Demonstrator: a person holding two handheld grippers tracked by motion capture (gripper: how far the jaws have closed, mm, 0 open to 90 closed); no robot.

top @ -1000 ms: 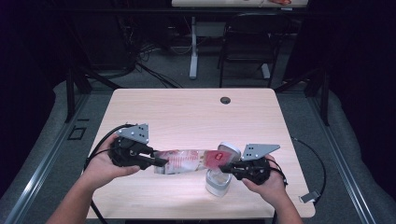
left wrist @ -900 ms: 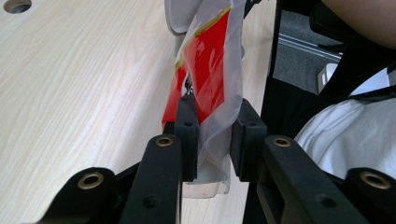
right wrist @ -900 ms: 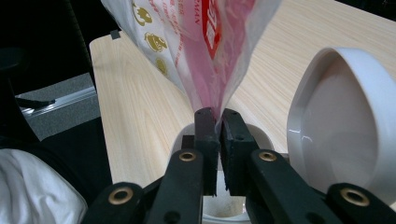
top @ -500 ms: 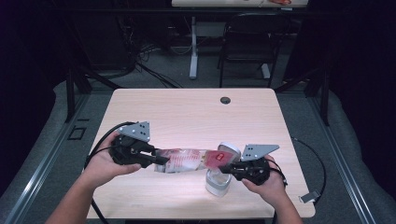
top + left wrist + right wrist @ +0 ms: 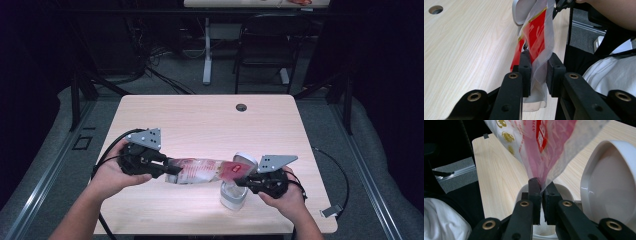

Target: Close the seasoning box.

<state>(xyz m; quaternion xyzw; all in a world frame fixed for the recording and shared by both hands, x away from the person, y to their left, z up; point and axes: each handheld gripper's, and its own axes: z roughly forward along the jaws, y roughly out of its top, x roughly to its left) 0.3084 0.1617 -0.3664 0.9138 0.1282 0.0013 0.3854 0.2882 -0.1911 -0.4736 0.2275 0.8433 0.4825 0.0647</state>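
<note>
A lidded white container (image 5: 233,194) stood open on the bench (image 5: 200,120), contents not discernible. Above it, the right tool (image 5: 240,181) pinched one end of a red-printed plastic bag (image 5: 200,170); the left tool (image 5: 176,171), jaws slightly apart, held the other.

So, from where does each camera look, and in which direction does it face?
High view: above the person's side, facing forward and down on the table; forearms, hands, both grippers.
Left gripper view: on the left gripper, looking along the plastic bag; its jaws, a forearm.
Right gripper view: on the right gripper, facing the bag and white container; its jaws.
All share the bag.
</note>
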